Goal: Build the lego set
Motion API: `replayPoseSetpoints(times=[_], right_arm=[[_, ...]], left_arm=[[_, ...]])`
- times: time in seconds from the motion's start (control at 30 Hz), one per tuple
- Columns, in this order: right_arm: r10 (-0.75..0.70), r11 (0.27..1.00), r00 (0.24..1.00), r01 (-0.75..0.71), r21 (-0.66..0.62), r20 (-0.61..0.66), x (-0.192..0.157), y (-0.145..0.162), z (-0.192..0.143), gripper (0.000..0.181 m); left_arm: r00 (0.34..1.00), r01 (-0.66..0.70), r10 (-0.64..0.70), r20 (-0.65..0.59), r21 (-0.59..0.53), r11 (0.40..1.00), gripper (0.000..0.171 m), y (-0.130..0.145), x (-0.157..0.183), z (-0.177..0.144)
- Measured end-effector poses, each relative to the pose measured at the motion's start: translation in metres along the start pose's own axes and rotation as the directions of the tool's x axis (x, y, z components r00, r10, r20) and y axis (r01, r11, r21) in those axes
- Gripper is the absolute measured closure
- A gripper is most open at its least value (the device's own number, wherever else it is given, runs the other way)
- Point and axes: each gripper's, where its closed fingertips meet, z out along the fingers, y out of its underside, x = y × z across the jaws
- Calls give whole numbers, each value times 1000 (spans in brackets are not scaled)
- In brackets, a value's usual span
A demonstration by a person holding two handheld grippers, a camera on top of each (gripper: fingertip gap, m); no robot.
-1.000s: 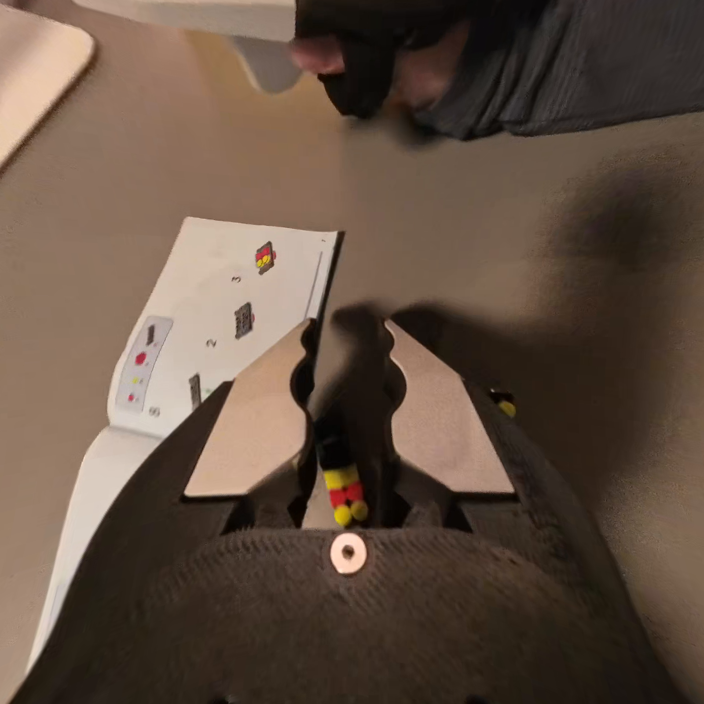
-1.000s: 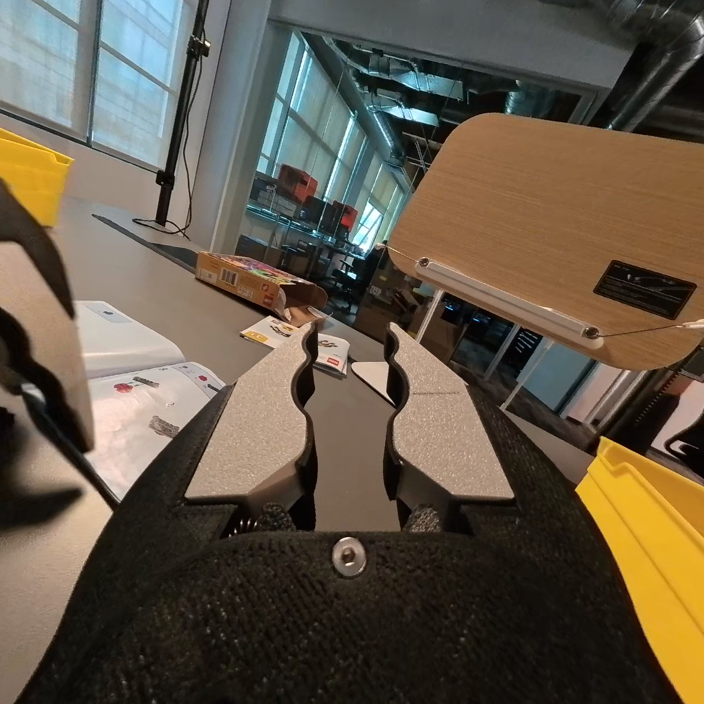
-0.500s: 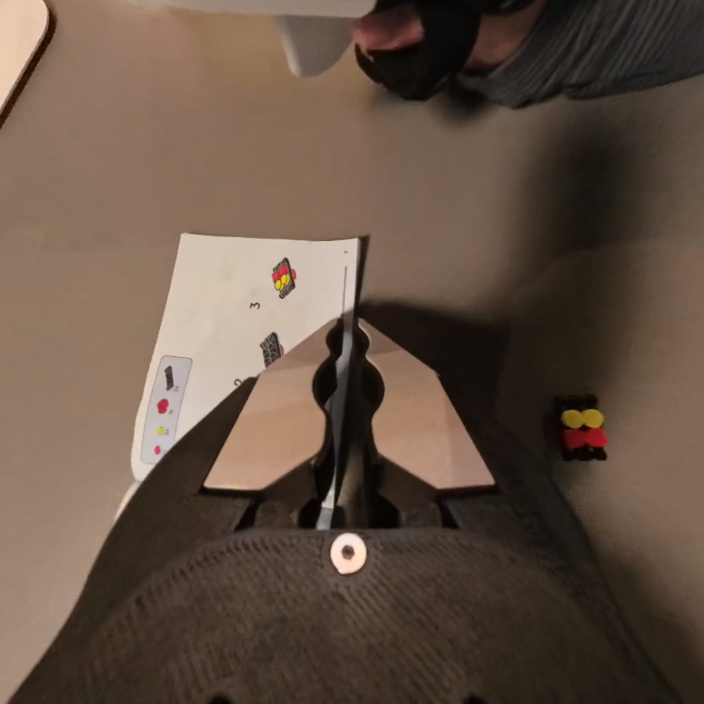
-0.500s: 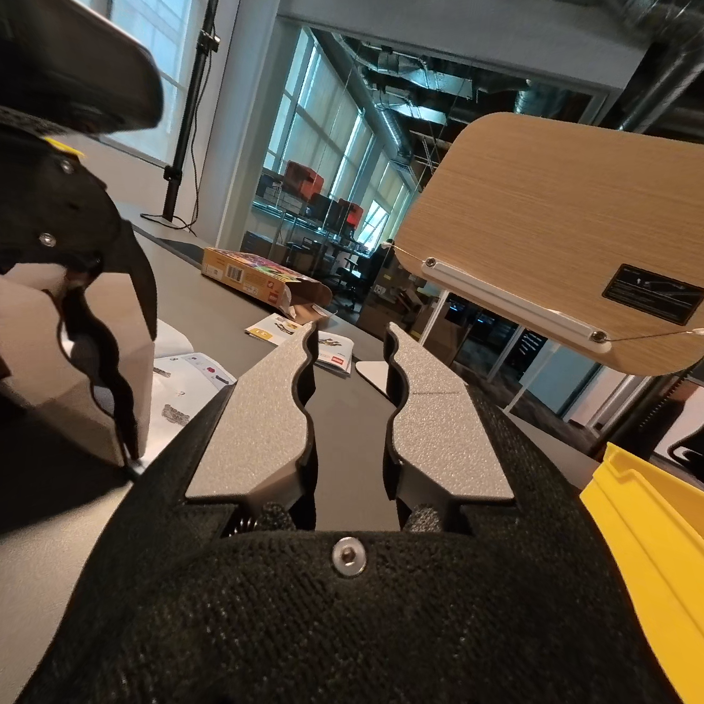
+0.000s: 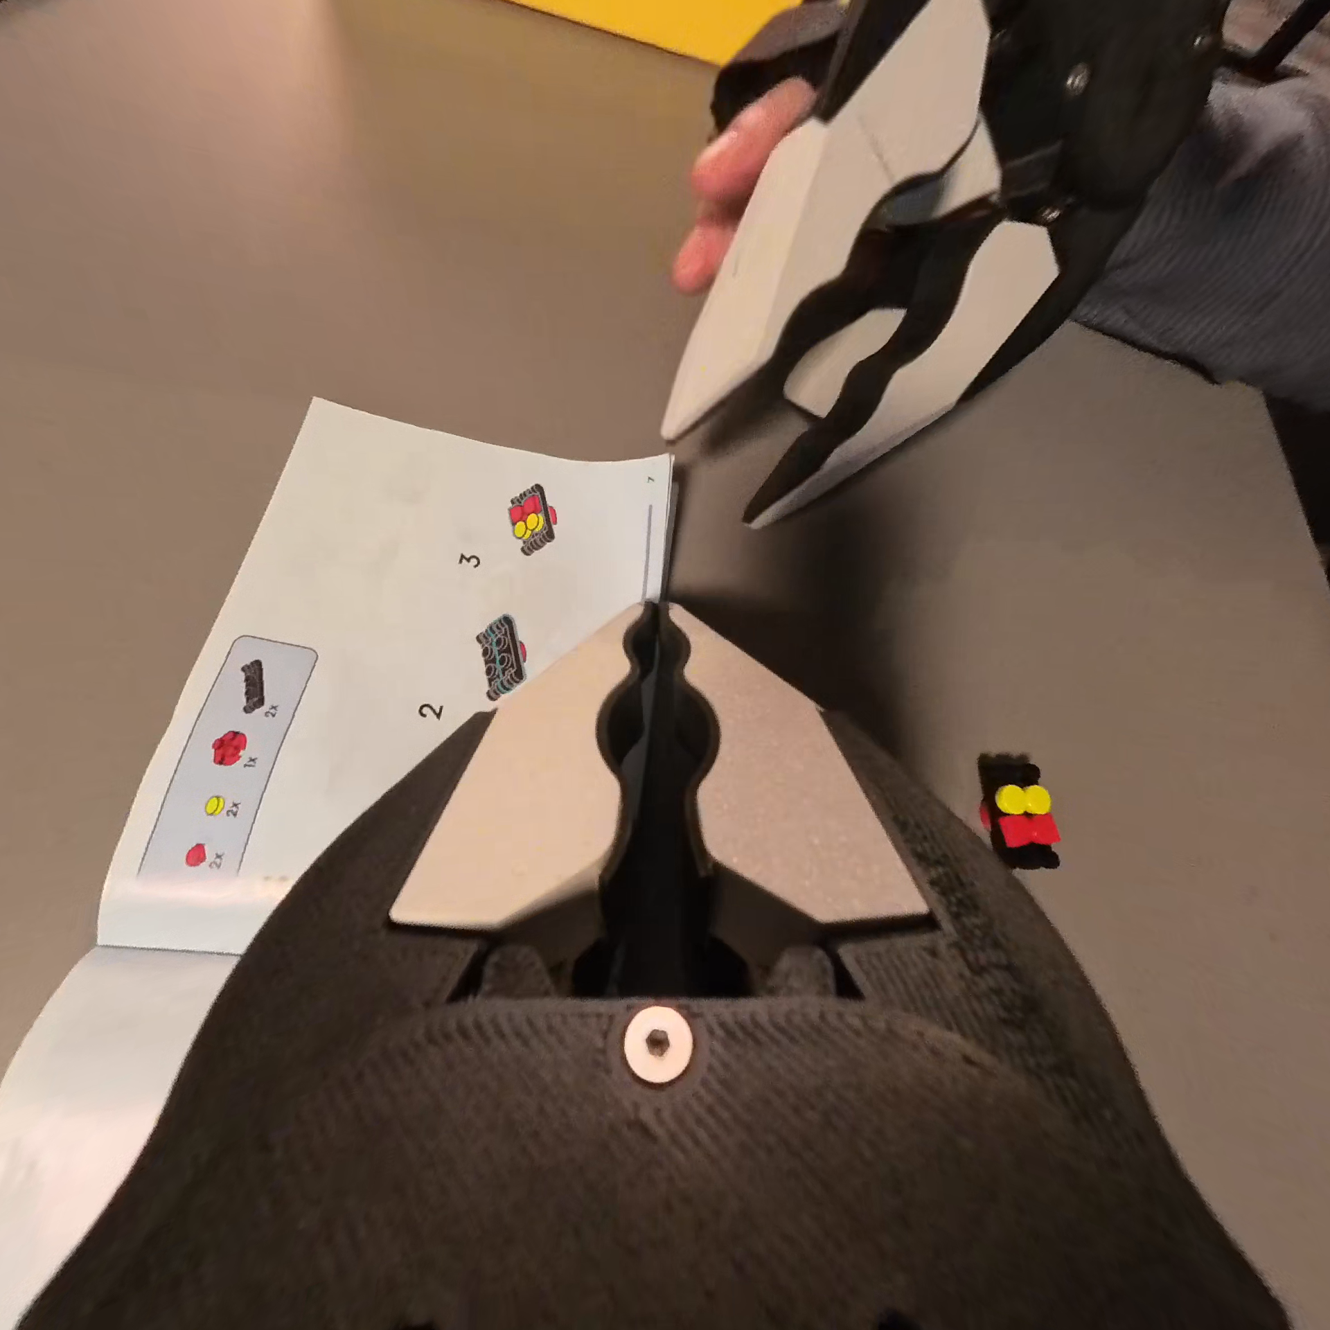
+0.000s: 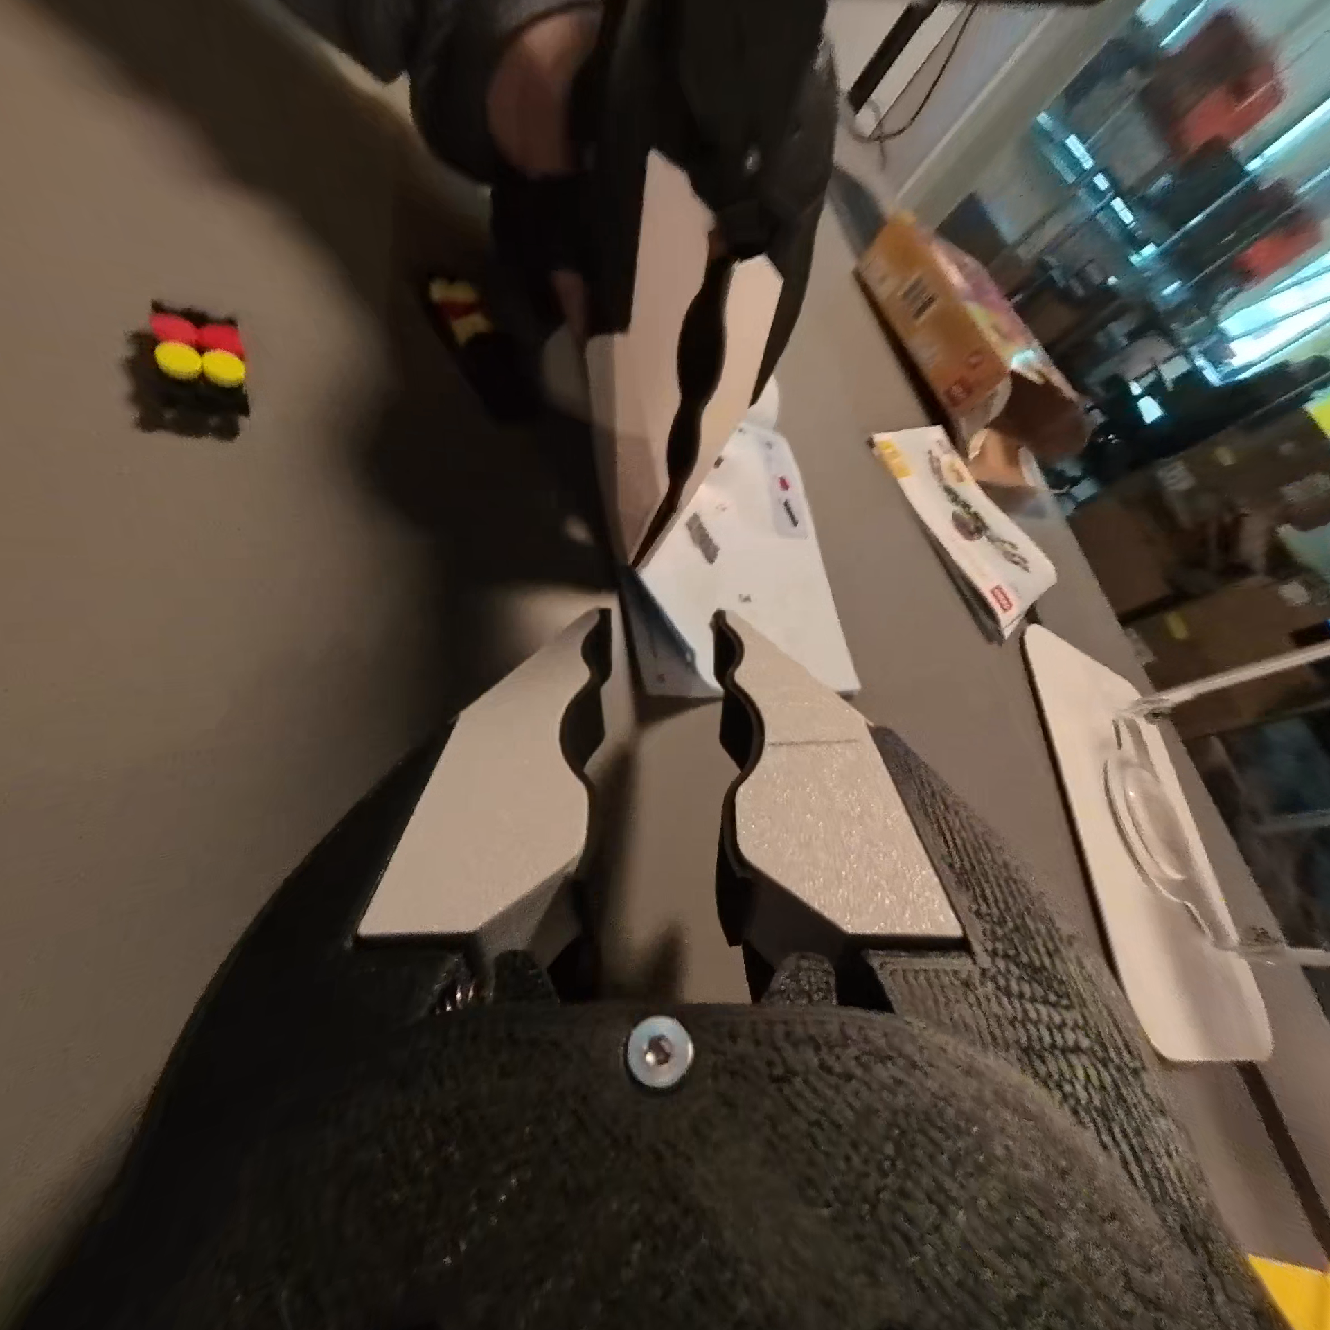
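Observation:
My left gripper [image 5: 656, 619] is shut on the free edge of a page of the white instruction booklet [image 5: 403, 576] and holds that page lifted off the brown table. My right gripper [image 6: 658, 619] is open, facing the left one, with the page's corner [image 6: 666, 655] between its fingertips. It shows open at the upper right of the left wrist view [image 5: 712, 475]. The left gripper shows ahead in the right wrist view [image 6: 637, 554]. A small black lego assembly with yellow and red studs [image 5: 1018, 817] lies on the table to the right, also in the right wrist view [image 6: 194, 360]. A second, blurred one [image 6: 460, 317] lies beyond.
A lego box [image 6: 935, 324] and another booklet [image 6: 964, 518] lie farther along the table. The white base of a stand [image 6: 1123, 828] sits at the right. A yellow bin [image 5: 648, 21] is at the far edge. A person's hand [image 5: 727, 180] holds the right gripper. My two grippers' fingertips are within a few centimetres of each other.
The left gripper closed on the page edge and lifted it. The right gripper swung down from facing the room to the booklet, its open fingers now around the page corner.

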Motion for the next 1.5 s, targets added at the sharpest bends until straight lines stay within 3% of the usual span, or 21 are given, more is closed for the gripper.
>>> replayPoseSetpoints(times=[0.7, 1.07, 1.23, 1.3, 1.37, 1.5], right_arm=[[-13, 997, 1000, 14, -77, 14, -3, 14, 1, 173], [-51, 991, 996, 43, -126, -68, 6, 18, 8, 181], [-169, 977, 978, 150, -150, -122, 10, 19, 12, 181], [-247, 963, 955, 224, -150, -165, 14, 16, 12, 181], [-324, 944, 922, 302, -133, -211, 17, 9, 11, 181], [-445, 895, 852, 418, -156, -275, 20, 2, 12, 181]], left_arm=[[999, 29, -29, -20, 5, 1000, 171, 0, 0, 0], [999, 30, -30, -21, 6, 1000, 171, 0, 0, 0], [1000, 25, -25, -13, 14, 1000, 171, -1, -1, -1], [999, 38, -39, 18, 44, 998, 150, -5, -5, -3], [998, 55, -57, 29, 70, 996, 139, -8, -8, -5], [996, 81, -83, 19, 117, 990, 136, -13, -10, -10]])
